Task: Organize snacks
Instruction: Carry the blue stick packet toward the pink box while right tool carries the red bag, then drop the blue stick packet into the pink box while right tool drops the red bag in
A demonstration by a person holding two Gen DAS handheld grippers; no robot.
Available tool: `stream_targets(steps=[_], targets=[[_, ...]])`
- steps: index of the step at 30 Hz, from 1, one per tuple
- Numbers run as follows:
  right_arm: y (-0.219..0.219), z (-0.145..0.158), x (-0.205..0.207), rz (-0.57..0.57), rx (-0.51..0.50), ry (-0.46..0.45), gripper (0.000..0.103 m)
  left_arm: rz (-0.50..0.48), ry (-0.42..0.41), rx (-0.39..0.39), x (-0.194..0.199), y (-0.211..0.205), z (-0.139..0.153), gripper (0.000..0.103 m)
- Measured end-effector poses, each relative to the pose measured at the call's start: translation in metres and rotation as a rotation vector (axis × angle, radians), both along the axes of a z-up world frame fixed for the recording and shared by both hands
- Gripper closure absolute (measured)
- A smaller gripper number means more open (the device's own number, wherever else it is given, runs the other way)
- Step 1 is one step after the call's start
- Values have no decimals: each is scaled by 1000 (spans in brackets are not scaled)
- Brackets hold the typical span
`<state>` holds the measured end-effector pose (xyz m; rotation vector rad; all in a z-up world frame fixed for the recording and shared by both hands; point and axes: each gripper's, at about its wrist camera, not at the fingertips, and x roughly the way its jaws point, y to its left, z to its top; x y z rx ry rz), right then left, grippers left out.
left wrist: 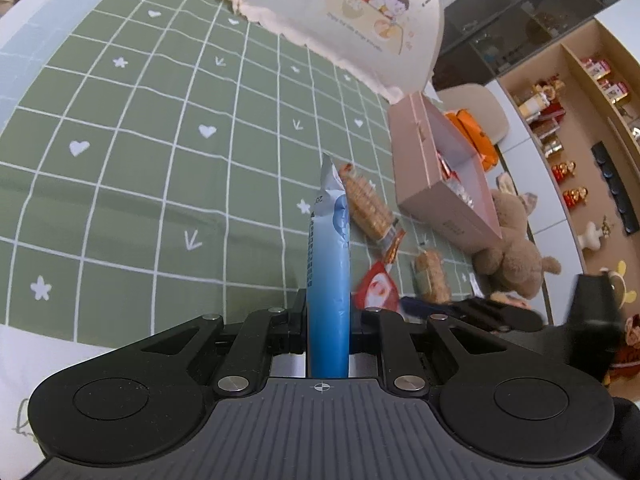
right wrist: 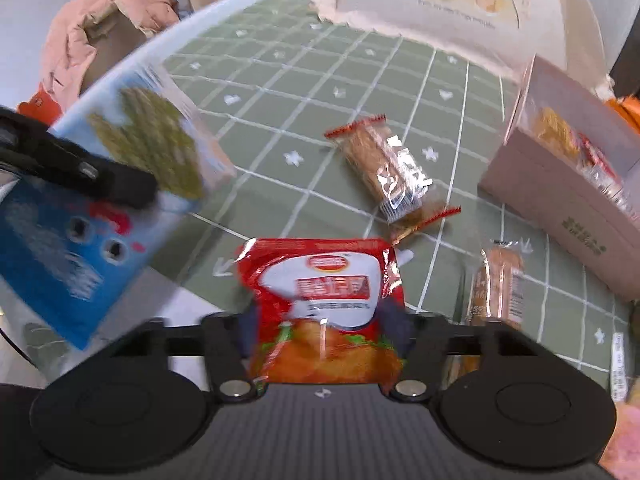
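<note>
My left gripper [left wrist: 329,308] is shut on a blue snack packet [left wrist: 329,264], which I see edge-on, standing up between the fingers above the green checked tablecloth [left wrist: 160,160]. In the right wrist view the same blue packet [right wrist: 80,248] hangs at the left, blurred, with a black finger [right wrist: 104,178] across it. My right gripper [right wrist: 326,314] is shut on a red snack packet [right wrist: 320,280], whose sides are squeezed between the pads. An open pink box [right wrist: 560,200] with several snacks inside stands to the right.
Two clear-wrapped biscuit packs [right wrist: 384,168] [right wrist: 496,288] lie on the cloth between the grippers and the box. A white cartoon-print bag [right wrist: 440,0] stands at the back. A brown teddy bear [left wrist: 512,248] sits beside the pink box [left wrist: 416,160]. A pink garment [right wrist: 100,20] lies off the table's far edge.
</note>
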<state>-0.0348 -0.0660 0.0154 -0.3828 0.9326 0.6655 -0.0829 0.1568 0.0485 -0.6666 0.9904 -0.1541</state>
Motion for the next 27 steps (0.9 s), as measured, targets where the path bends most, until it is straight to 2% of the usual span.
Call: stream_targets(steps=[5, 8, 12, 20, 24, 27], targets=[[-27, 24, 7, -97, 95, 21, 73, -68, -11, 14, 12, -13, 6, 85], [-53, 33, 15, -178, 160, 38, 78, -102, -25, 17, 20, -21, 10, 85], [-76, 27, 27, -280, 180, 69, 78, -133, -32, 7, 28, -32, 10, 85], [-63, 2, 34, -285, 104, 72, 78, -125, -16, -27, 25, -42, 1, 85], [-61, 11, 33, -294, 93, 73, 81, -139, -10, -18, 22, -46, 3, 85], [-74, 32, 26, -299, 159, 73, 81, -152, -13, -47, 25, -49, 10, 85]])
